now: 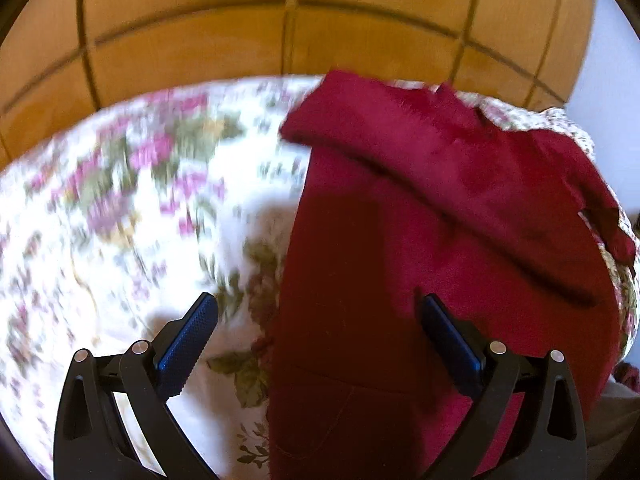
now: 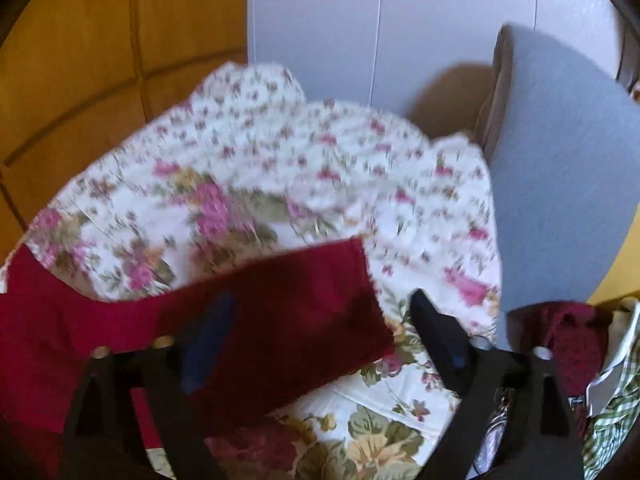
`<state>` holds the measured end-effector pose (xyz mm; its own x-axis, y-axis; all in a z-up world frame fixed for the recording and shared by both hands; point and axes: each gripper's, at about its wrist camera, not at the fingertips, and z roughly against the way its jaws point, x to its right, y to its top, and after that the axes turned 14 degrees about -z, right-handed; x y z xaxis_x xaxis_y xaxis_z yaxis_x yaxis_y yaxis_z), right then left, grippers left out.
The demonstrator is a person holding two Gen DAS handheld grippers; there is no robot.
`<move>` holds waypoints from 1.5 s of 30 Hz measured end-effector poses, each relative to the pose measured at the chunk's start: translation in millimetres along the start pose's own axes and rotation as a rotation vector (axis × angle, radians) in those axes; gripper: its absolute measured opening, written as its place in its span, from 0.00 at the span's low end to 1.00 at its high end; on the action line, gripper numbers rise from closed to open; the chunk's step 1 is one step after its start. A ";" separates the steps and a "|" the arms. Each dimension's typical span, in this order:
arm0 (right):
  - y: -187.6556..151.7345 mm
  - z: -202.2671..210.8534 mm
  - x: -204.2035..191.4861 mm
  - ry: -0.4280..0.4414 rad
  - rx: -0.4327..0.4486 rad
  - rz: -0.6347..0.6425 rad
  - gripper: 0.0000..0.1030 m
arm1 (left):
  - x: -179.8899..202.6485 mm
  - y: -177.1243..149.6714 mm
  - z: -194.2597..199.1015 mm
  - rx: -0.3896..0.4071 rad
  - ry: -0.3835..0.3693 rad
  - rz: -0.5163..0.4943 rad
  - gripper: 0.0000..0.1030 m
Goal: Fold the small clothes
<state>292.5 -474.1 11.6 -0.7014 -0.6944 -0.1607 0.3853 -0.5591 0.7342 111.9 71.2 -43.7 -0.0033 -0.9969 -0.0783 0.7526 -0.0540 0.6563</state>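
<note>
A dark red garment lies flat on a floral bedspread, with one sleeve folded slantwise across its upper part. My left gripper hangs open just above it; the garment's left edge runs between the two blue-padded fingers, and neither pad presses on cloth. In the right wrist view the same red garment stretches in from the left, its sleeve end lying on the bedspread. My right gripper stands wide open over that sleeve end, the picture blurred, nothing pinched.
Wooden panelling rises behind the bed, and a white wall beside it. A grey cushion leans at the right. A heap of other clothes, dark red knit and green check, sits at the right edge.
</note>
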 end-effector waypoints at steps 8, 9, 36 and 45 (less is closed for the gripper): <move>-38.0 67.2 -55.4 0.304 -0.096 0.117 0.98 | 49.3 44.2 37.1 0.161 -0.096 -0.148 0.97; -52.2 71.8 -66.4 0.345 -0.141 0.134 0.98 | 64.0 50.2 36.5 0.171 -0.131 -0.184 0.97; -172.2 46.0 -110.5 0.295 -0.330 0.342 0.98 | 172.2 68.1 -29.2 0.117 -0.356 -0.524 0.03; -168.8 42.8 -107.1 0.298 -0.333 0.338 0.98 | 119.3 83.3 -2.0 0.164 -0.368 -0.359 0.00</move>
<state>276.9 -285.9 -66.9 -0.3250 -0.9308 -0.1672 0.7621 -0.3624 0.5365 175.6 -52.1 0.1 -0.4938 -0.8667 -0.0708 0.5491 -0.3738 0.7475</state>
